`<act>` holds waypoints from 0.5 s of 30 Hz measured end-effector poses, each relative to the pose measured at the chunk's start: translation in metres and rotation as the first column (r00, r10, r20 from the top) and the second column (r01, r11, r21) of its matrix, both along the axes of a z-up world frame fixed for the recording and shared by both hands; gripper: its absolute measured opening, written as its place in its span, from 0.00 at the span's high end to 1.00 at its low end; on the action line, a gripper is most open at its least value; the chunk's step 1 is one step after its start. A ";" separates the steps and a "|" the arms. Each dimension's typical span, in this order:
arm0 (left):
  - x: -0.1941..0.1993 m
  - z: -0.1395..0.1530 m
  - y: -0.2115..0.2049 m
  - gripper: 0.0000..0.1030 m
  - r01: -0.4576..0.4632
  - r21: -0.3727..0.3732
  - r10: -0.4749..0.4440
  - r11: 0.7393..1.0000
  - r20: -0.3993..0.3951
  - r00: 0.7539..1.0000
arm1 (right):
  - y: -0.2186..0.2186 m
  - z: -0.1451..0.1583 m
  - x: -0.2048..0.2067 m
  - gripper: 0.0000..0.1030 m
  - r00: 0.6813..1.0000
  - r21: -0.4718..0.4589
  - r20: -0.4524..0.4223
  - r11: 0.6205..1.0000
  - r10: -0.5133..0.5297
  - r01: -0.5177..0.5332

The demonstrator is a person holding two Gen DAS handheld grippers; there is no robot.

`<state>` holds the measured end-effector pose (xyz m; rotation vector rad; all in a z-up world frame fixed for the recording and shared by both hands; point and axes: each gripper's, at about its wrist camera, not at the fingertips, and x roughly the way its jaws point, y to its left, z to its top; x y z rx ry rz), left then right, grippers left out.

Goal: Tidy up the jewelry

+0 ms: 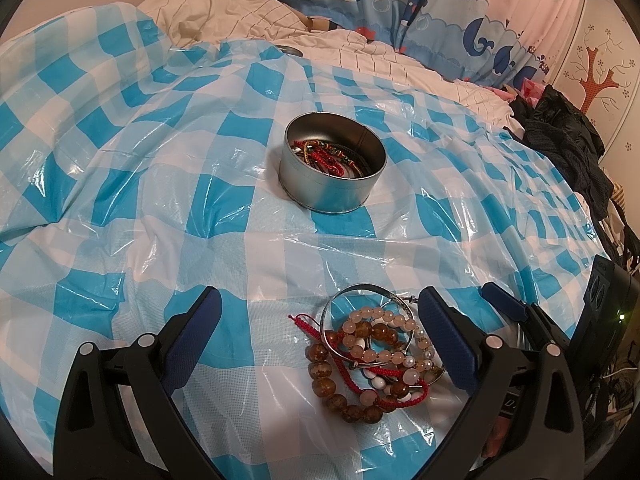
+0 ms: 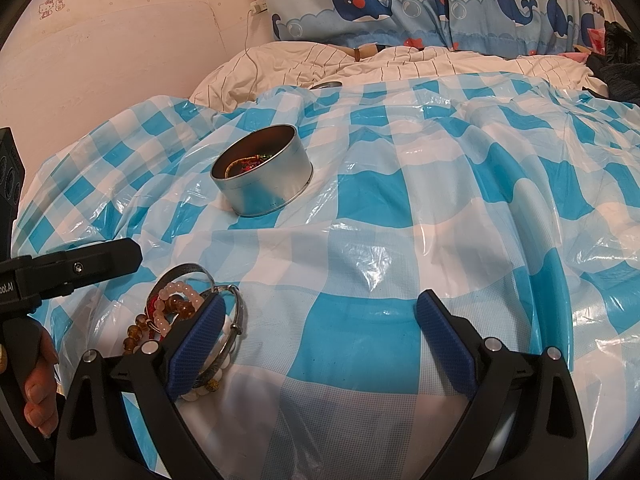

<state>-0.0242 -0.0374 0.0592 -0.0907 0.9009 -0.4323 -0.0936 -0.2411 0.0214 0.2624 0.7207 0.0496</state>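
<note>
Lay spread over a bed: a blue-and-white checked plastic sheet (image 1: pixel 160 208), glossy and creased. Stood on it near the middle, upright and lidless: a round metal tin (image 1: pixel 332 168), holding red, green and gold cord bracelets (image 1: pixel 328 152) tangled on its floor. Seen again in the right wrist view, up and to the left: the same tin (image 2: pixel 262 174).

Sat closer in, well apart from the tin: a heap of jewelry (image 1: pixel 372 356) on the sheet, made up of amber-brown bead bracelets (image 1: pixel 324 376), pale pink bead bracelets (image 1: pixel 376 320), a thin silver bangle (image 1: pixel 360 292), red cords and a few white pearl-like beads.

Hovered over that heap: the left gripper (image 1: pixel 320 340), fingers spread wide apart, clamped on nothing; heap placed between them, nearer the right-hand pad and possibly touching it, though hard to tell.

Held beside it to the right: the right gripper (image 2: pixel 320 340), fingers likewise wide apart and empty, with bare checked sheet between the pads. Overlapped the edge of the heap (image 2: pixel 180 316) in that view: its left pad, with contact not clear. Visible at the far left edge there: a hand (image 2: pixel 38 380) wrapped around the black handle of the other tool.

Hung behind the bed: a whale-print curtain (image 2: pixel 400 4), with a striped cream duvet (image 2: pixel 280 64) below it.
</note>
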 end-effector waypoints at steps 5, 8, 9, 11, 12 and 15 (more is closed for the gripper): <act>0.000 0.000 0.001 0.08 0.001 -0.004 -0.001 1.000 0.001 1.000 | 0.000 0.000 0.000 0.10 1.000 -0.001 0.000 1.000 0.000 0.000; -0.002 -0.002 0.011 0.08 0.001 -0.019 -0.001 1.000 0.007 1.000 | -0.001 0.000 0.000 0.10 1.000 0.001 0.000 1.000 0.000 0.000; -0.003 -0.002 0.018 0.08 -0.003 -0.022 0.003 1.000 0.011 1.000 | -0.001 0.000 0.000 0.10 1.000 0.001 0.001 1.000 0.000 0.000; -0.003 -0.004 0.032 0.08 -0.012 -0.031 0.013 0.999 0.019 1.000 | -0.001 0.000 0.000 0.10 1.000 0.001 0.001 1.000 0.000 0.000; -0.002 -0.003 0.038 0.08 -0.017 -0.037 0.018 0.999 0.023 1.000 | -0.001 0.001 0.000 0.10 1.000 0.003 0.003 1.000 -0.001 0.001; -0.003 -0.001 0.063 0.08 -0.050 -0.072 0.053 0.996 0.032 0.998 | 0.000 0.000 -0.001 0.10 1.000 0.010 0.005 1.000 -0.004 0.004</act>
